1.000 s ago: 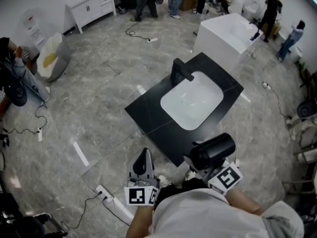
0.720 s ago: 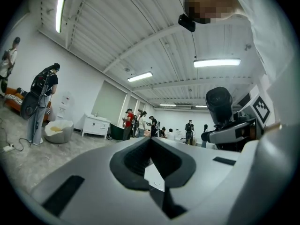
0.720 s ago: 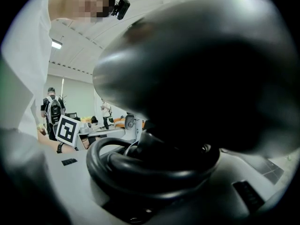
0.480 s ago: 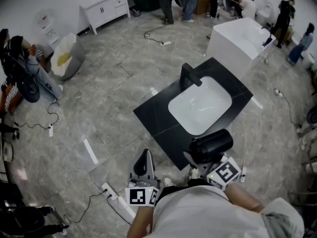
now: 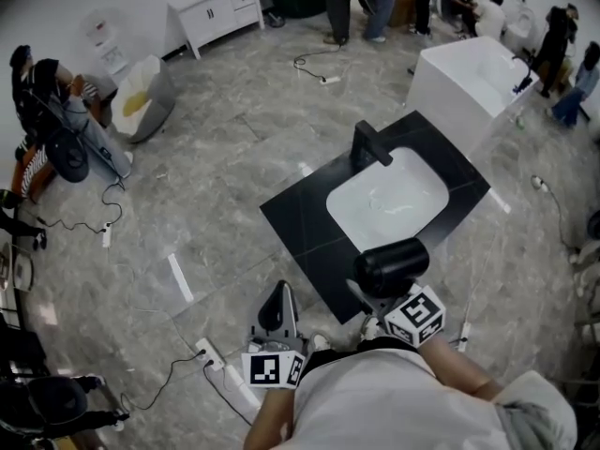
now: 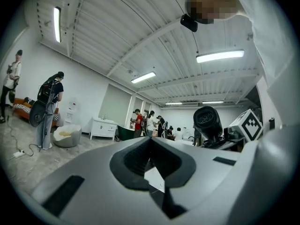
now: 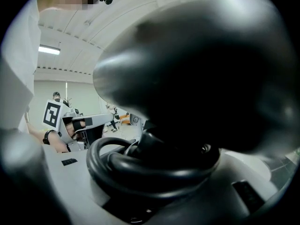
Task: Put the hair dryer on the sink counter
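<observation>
Nearer the counter point(image 5: 300, 228) the dryer point(image 5: 389, 265) has been brought, now hung over its edge at the basin's point(image 5: 387, 198) 6 o'clock. It is pinched by the right gripper point(image 5: 380, 296) (cord point(image 7: 140, 168) coiled at the jaws). It should be lowered gently onto bare black top. The left gripper point(image 5: 278, 296) is held pressed together, empty.

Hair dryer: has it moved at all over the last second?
Yes. The hair dryer has come nearer the white basin of the sink counter, and now overlaps its near edge in the head view.
</observation>
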`<state>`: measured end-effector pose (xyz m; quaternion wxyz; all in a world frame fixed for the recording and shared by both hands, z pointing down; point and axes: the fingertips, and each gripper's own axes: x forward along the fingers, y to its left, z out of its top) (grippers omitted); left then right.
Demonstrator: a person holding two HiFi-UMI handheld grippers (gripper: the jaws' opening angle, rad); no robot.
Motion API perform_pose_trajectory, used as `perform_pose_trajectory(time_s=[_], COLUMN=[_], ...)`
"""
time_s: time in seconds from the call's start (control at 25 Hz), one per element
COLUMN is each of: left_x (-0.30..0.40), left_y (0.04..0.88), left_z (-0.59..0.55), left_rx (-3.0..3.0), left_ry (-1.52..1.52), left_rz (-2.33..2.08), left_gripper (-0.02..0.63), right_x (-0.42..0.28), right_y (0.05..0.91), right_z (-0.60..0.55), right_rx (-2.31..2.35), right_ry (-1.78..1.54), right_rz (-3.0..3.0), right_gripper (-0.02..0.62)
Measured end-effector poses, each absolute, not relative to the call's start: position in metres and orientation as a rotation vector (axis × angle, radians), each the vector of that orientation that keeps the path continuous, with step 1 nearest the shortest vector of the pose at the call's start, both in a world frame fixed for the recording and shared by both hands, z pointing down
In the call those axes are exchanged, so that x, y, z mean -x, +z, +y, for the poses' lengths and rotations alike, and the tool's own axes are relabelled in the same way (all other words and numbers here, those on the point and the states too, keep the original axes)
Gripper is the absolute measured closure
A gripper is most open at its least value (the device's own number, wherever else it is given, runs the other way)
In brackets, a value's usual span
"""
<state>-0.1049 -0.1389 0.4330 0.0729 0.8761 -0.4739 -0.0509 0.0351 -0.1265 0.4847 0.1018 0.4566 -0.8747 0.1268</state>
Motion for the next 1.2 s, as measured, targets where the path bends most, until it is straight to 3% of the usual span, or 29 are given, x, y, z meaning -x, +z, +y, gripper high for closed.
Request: perform_pose_trajectory(time_s=[0.52, 1.2], left_x=[0.121, 0.139], left_y=[0.441, 0.441], left_z=[-0.136, -0.124], left_rx=[-2.567, -2.480], left_ry=[-0.113, -0.071], left_rz=[-1.585, -1.764], left_gripper=[0.604, 0.604], right_x=[-0.033, -0.011], right_y=[0.524, 0.647], right_z=[-0.173, -0.207], right_rx=[-1.222, -0.938], right_ry=[0.481, 0.685], right_rz=[-2.583, -2.374], right_gripper=[0.383, 0.390])
